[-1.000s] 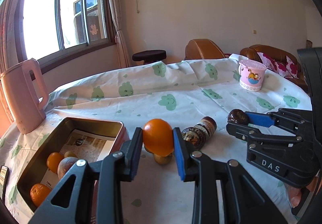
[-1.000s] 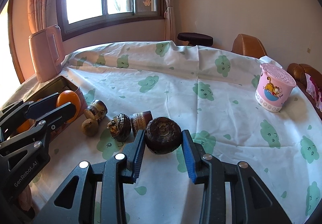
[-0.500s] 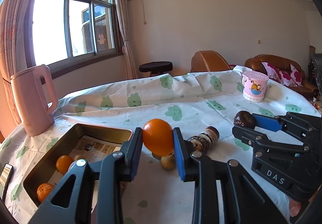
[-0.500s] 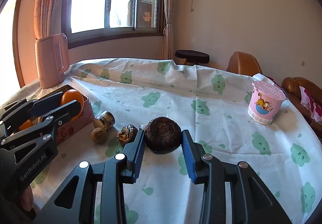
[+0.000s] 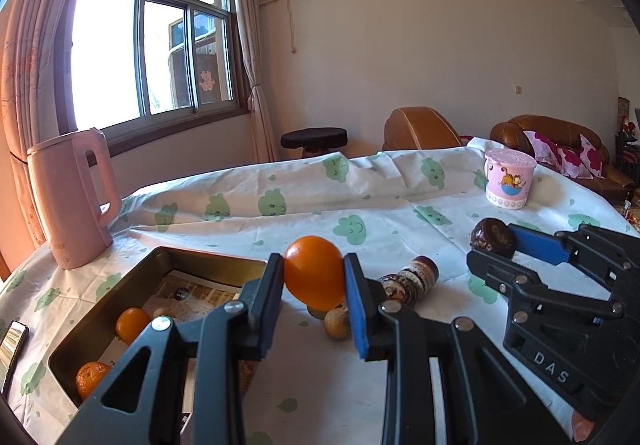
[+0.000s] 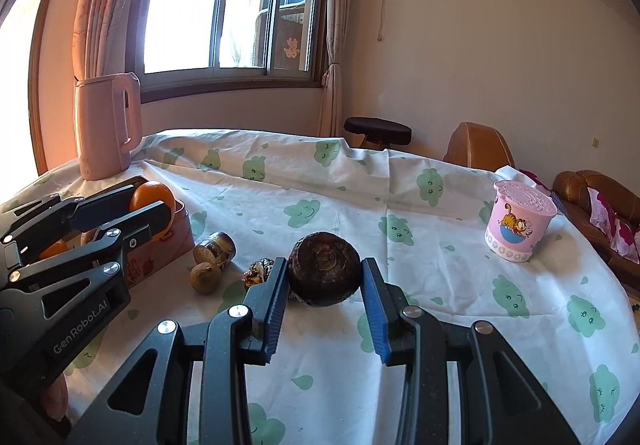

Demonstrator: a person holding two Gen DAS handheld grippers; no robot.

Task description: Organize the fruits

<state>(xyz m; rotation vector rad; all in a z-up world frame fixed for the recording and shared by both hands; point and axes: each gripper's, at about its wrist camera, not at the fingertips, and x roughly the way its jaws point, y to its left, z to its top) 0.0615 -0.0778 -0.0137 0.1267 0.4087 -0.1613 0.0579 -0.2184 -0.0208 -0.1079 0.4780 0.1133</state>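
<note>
Your left gripper [image 5: 314,279] sits at the lower centre of the left wrist view, its jaws clamped on a smooth orange [image 5: 314,271] held above the cloth. Just to the lower left lies the open metal tin [image 5: 168,257], with two oranges and a paler fruit already inside on printed paper.

Your right gripper [image 6: 324,277] sits at the lower centre of the right wrist view, its jaws pressed on a dark brown round fruit [image 6: 324,269], which looks lifted clear of the tablecloth [image 6: 440,285].

Loose on the cloth between the two grippers lie a small tan fruit [image 6: 205,277], a banded brown piece [image 6: 214,247] and a darker knobbly piece [image 6: 258,271]. A pink kettle [image 6: 106,125] stands at the upper left, a pink cartoon cup [image 6: 520,221] at the right.

The step in hand appears to be carrying both fruits to the tin. Take the orange over the near rim first, lower it into the bare middle of the paper, and part the jaws only when it rests, since it will likely roll. Keep the right gripper back until the left is clear, so the two do not collide over the tin.
</note>
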